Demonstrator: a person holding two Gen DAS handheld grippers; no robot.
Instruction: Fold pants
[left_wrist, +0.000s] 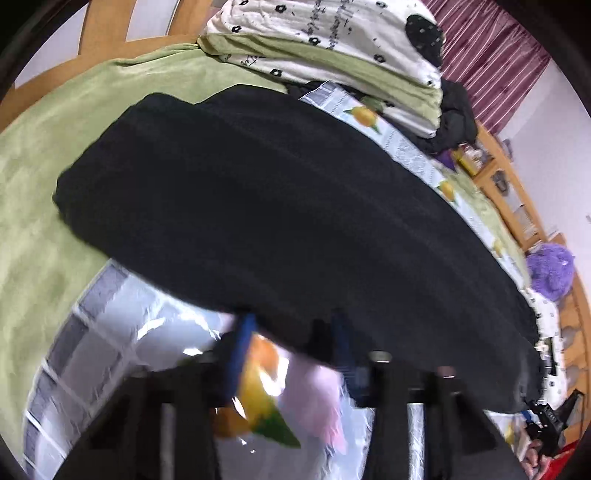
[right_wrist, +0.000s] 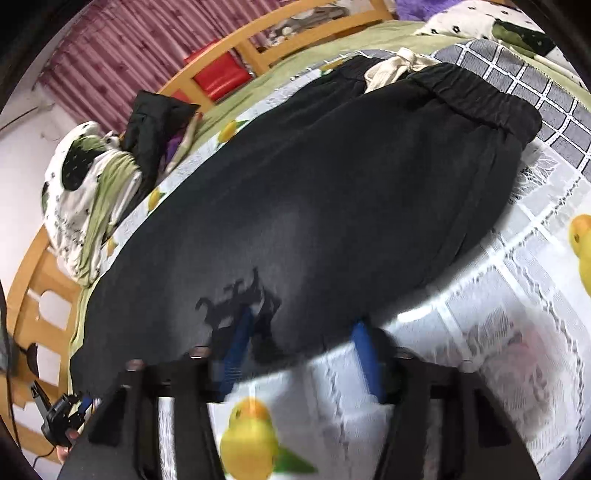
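Note:
Black pants (left_wrist: 280, 206) lie flat along the bed, folded lengthwise. In the right wrist view the pants (right_wrist: 332, 206) show their elastic waistband (right_wrist: 480, 99) at the upper right. My left gripper (left_wrist: 291, 332) is open at the pants' near edge, its blue fingers (left_wrist: 242, 347) spread apart with the hem between them. My right gripper (right_wrist: 303, 332) is open too, one blue finger (right_wrist: 238, 343) over the cloth and the other (right_wrist: 364, 347) at the edge. The other gripper shows small in each view's bottom corner (left_wrist: 546, 421) (right_wrist: 59, 417).
The bed has a white lemon-print cover (right_wrist: 517, 332) over a green sheet (left_wrist: 44, 155). A folded flower-print quilt (left_wrist: 332, 48) and dark clothes (left_wrist: 454, 114) lie at the head. A wooden bed frame (right_wrist: 37, 266), a purple plush toy (left_wrist: 550, 269) and a cream garment (right_wrist: 391, 66) are around.

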